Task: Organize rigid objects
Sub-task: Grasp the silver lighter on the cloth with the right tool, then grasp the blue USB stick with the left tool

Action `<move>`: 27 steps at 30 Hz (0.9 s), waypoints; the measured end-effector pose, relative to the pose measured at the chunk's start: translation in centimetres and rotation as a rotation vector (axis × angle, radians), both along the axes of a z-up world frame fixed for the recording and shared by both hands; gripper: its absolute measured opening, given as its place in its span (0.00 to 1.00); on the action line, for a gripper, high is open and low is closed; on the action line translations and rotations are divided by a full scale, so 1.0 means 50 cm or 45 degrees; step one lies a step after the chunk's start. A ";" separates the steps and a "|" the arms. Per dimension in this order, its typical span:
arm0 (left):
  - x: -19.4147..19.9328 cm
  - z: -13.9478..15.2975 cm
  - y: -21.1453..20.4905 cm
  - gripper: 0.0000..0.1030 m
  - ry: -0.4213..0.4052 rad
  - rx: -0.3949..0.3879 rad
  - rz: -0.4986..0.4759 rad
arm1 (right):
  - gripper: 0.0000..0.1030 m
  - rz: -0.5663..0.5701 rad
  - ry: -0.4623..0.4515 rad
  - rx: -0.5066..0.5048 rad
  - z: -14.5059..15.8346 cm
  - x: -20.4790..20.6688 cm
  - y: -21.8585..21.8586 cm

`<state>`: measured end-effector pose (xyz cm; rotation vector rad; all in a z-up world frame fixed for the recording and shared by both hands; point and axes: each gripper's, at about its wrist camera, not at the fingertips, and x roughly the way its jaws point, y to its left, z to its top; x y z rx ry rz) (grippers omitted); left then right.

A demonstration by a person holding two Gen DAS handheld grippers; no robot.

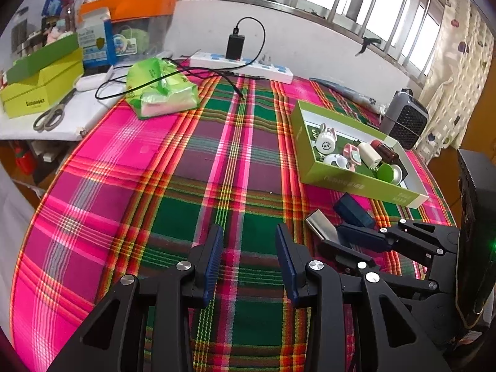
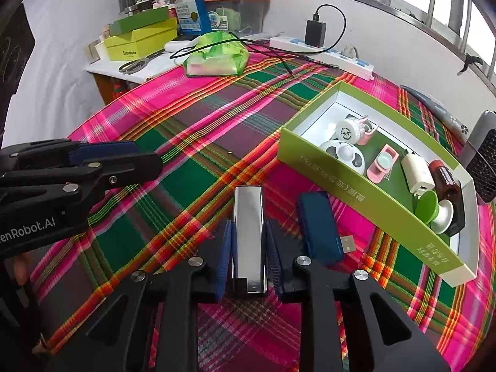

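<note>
On the pink-and-green plaid tablecloth [image 2: 192, 142] my right gripper [image 2: 248, 248] clamped the shiny silver metal bar [image 2: 248, 226], beside the dark blue USB stick [image 2: 319, 226] and open green cardboard box [image 2: 350, 198]. My left gripper [image 1: 249, 257] hung unclenched, empty.

We take the green box [image 2: 365, 200] as landmark. Left of its near wall, the right gripper [image 2: 248, 248] has its blue pads [image 2: 224, 254] pressed on both sides of a silver bar [image 2: 249, 232]. Between bar and box we see a blue USB stick [image 2: 321, 226] lying on the plaid cloth [image 2: 173, 167], its plug toward the box. Inside the box lie small items, a green-capped piece [image 2: 426, 206] nearest. Far left of the box, the left gripper [image 2: 148, 158] hovers over the cloth.
</note>
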<state>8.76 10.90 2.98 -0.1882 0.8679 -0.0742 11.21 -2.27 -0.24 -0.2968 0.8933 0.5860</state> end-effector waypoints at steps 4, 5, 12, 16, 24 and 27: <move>0.001 0.002 -0.008 0.33 0.004 0.007 -0.008 | 0.24 -0.004 0.003 0.006 0.001 -0.001 -0.005; 0.001 0.002 -0.010 0.33 0.006 0.008 -0.010 | 0.24 -0.006 0.005 0.016 0.003 -0.002 -0.009; 0.010 0.003 -0.033 0.33 0.018 -0.006 -0.047 | 0.24 -0.045 0.004 0.115 0.028 -0.009 -0.049; 0.020 -0.004 -0.054 0.33 0.040 -0.048 -0.107 | 0.24 -0.080 -0.002 0.170 0.046 -0.010 -0.081; 0.052 -0.012 -0.115 0.33 0.079 -0.096 -0.233 | 0.24 -0.169 -0.070 0.220 0.088 -0.010 -0.156; 0.065 -0.010 -0.133 0.33 0.084 -0.137 -0.264 | 0.24 -0.217 -0.085 0.228 0.094 -0.006 -0.188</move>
